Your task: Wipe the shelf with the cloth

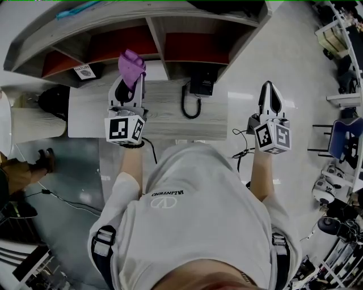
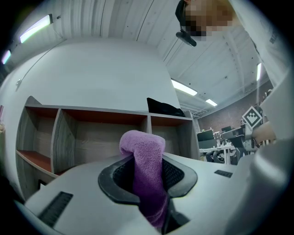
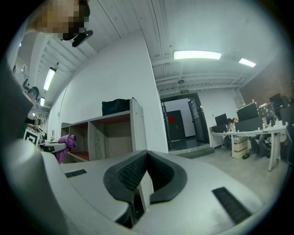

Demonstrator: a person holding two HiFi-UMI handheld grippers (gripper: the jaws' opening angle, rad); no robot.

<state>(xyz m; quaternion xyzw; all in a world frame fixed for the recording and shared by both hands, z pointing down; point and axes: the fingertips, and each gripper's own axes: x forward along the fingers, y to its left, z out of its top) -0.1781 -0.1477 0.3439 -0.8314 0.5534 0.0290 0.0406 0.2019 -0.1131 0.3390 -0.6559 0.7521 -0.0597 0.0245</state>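
Purple cloth [image 1: 132,67] was held tight in L gripper [image 1: 128,90], near the shelf [image 1: 156,31]. R gripper [image 1: 270,90] was pinched together w/ nothing inside.

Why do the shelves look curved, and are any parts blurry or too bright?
Head view: the wide lens bows the shelf, light dim and even. Left gripper view: black rounded corners, cloth sharp up close. Right gripper view: ceiling lamp glares white, walls bend.
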